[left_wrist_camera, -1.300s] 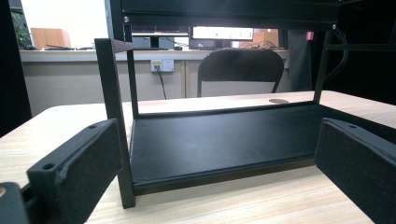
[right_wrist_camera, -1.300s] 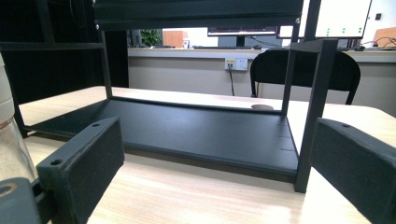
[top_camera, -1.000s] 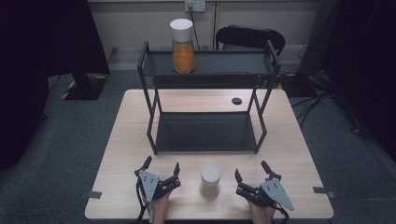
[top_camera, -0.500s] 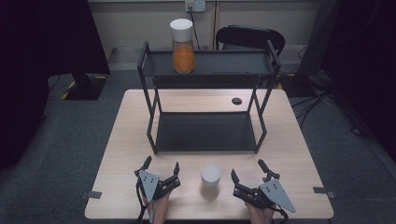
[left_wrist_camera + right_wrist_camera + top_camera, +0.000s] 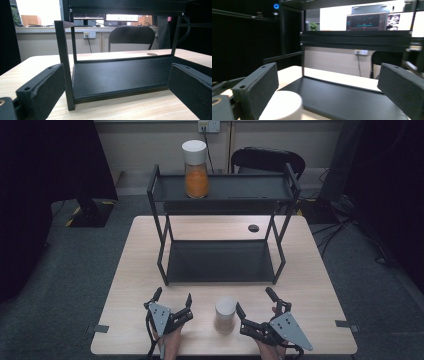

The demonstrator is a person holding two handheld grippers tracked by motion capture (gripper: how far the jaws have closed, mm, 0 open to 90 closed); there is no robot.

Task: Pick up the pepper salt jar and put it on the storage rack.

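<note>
A small white-lidded jar (image 5: 225,315) stands near the table's front edge, between my two grippers. My left gripper (image 5: 173,295) rests open to its left, nothing between its jaws. My right gripper (image 5: 253,300) is open just right of the jar, angled toward it, its left finger close beside the jar. In the right gripper view the jar's white lid (image 5: 282,105) sits low by the left jaw of the open gripper (image 5: 328,77). The left gripper (image 5: 116,75) faces the black rack's lower shelf (image 5: 120,77). A taller jar (image 5: 196,170) with orange contents stands on the rack's top shelf.
The black two-shelf rack (image 5: 220,262) takes up the middle of the wooden table (image 5: 310,270). A small dark disc (image 5: 253,228) lies behind it on the right. A black chair (image 5: 267,160) stands beyond the far edge.
My right gripper has shifted left, closer to the white-lidded jar. The left gripper and both jars have stayed put.
</note>
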